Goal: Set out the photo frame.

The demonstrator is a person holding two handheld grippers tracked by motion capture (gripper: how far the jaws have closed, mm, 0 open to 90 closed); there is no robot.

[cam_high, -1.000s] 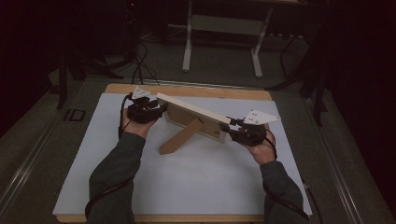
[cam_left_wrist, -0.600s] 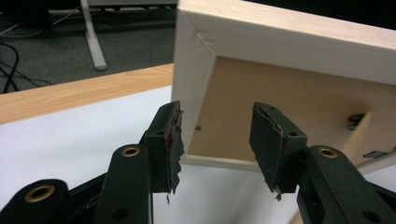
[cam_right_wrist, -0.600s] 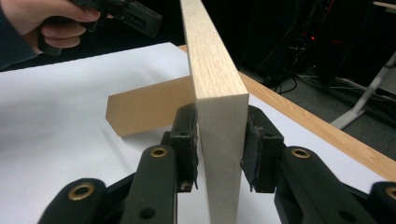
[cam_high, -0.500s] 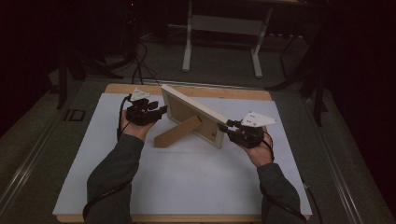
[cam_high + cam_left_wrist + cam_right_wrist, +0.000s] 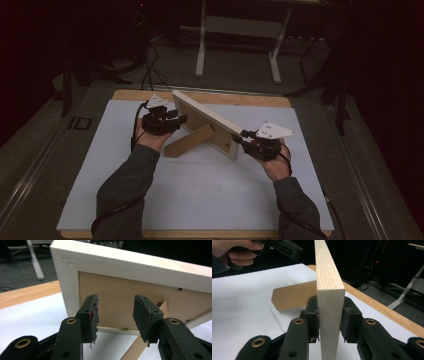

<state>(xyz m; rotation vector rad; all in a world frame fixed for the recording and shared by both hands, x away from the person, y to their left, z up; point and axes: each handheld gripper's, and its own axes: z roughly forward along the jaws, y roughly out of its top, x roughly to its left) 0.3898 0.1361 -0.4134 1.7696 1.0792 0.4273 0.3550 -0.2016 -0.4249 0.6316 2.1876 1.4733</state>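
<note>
A pale wooden picture frame point(image 5: 205, 119) stands tilted on the white sheet, its brown back panel facing the person. Its easel stand point(image 5: 187, 142) props it from behind. My left gripper point(image 5: 181, 119) is at the frame's left end. In the left gripper view the left gripper point(image 5: 115, 315) is open, with the frame's back point(image 5: 125, 297) just beyond its pads and nothing between them. My right gripper point(image 5: 239, 137) is at the frame's right end. Its jaws have just been closing, and in the right gripper view the right gripper point(image 5: 330, 317) is shut on the frame's side edge point(image 5: 328, 277).
The white sheet point(image 5: 200, 190) covers most of a wooden table point(image 5: 250, 99). Beyond the table's far edge stands a white-legged rack point(image 5: 235, 45), with black cables point(image 5: 150, 65) on the dark floor. A dark metal rail point(image 5: 357, 170) runs along the right side.
The frame has tipped up from a low lean to a steeper stand on the sheet, and its easel stand has swung in under it. Both hands have stayed roughly in place.
</note>
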